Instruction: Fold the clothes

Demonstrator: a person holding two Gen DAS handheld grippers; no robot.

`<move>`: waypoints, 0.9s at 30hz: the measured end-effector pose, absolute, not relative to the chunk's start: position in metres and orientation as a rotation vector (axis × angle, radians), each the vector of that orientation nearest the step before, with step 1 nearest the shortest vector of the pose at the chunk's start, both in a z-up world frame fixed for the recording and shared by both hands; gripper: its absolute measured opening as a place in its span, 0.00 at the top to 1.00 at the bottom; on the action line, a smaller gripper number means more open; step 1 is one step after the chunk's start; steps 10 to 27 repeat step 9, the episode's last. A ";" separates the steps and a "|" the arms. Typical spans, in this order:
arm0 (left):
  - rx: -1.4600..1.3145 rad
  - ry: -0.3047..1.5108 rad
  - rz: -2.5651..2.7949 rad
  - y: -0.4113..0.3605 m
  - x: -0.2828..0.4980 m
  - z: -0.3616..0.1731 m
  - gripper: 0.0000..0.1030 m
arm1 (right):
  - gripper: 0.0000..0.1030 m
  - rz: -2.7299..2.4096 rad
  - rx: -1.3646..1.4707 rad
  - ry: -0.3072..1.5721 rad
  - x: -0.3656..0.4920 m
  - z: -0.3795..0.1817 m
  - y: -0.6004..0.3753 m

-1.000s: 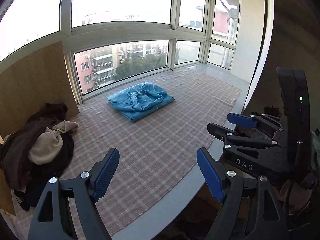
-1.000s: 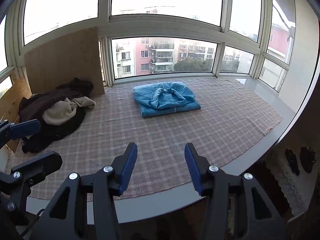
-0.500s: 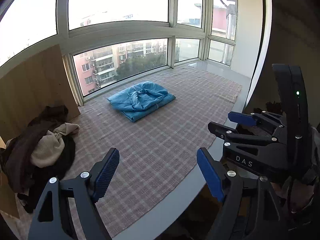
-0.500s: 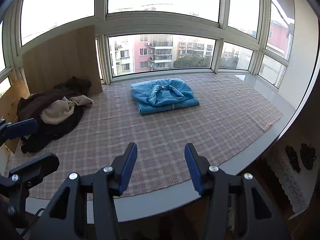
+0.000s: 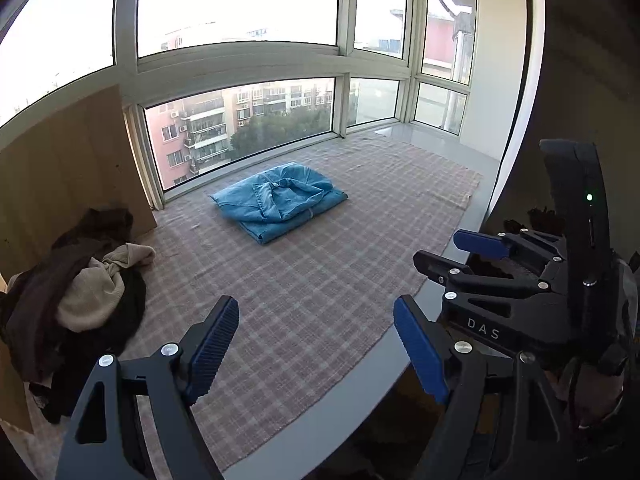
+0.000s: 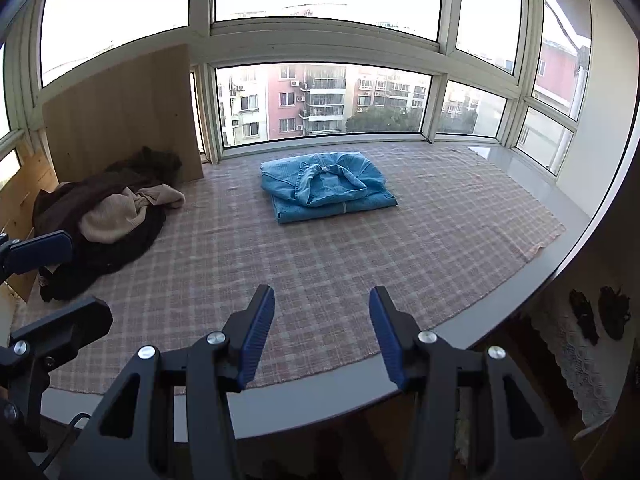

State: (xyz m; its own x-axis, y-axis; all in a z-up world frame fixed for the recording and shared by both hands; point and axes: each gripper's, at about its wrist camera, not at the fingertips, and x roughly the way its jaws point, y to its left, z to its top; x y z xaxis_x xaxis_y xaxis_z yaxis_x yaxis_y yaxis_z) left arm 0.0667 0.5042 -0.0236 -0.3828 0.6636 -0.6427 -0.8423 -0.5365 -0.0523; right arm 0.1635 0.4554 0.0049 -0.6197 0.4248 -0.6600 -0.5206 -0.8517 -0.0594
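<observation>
Bay-window ledge, covered by a checked cloth (image 6: 320,264) that serves as the work surface. A blue denim garment (image 6: 326,186) lies folded into a neat rectangle, collar on top, toward the window side of the cloth near the middle; it looks finished and set back there, probably to leave the nearer part of the cloth free for the next piece. At the left end, against a wooden board (image 6: 120,116) leaning at the window, sits an unfolded pile of clothes (image 6: 104,220): dark brown and black pieces with a beige knit (image 6: 120,214) bunched on top. The pile is well apart from the folded garment, so sorted and unsorted stay separate. Left gripper (image 5: 316,344) hangs over the near edge of the cloth, jaws spread wide, nothing between the blue pads. Right gripper (image 6: 322,332) is likewise over the near edge, jaws parted more narrowly, also empty; from the left wrist view it sits just to the right, past the ledge's edge. Both point down and forward at the ledge, neither touching fabric. Judgement: one garment done, the pile yet to be worked, and this is a pause between items. The next move would likely be a reach left toward the pile, where the beige knit on top is the easiest to lift; the tangled dark layers beneath may drag along with it. Dark shoes (image 6: 600,314) lie on the floor at right, not involved.
</observation>
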 end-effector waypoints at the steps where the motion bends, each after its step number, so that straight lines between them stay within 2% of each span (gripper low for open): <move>1: -0.769 0.353 2.014 0.505 0.067 -0.024 0.24 | 0.52 2.427 -0.940 0.186 0.163 0.005 0.456; 27: -0.741 0.349 2.023 0.504 0.068 -0.021 0.24 | 0.52 2.421 -0.962 0.190 0.162 0.002 0.459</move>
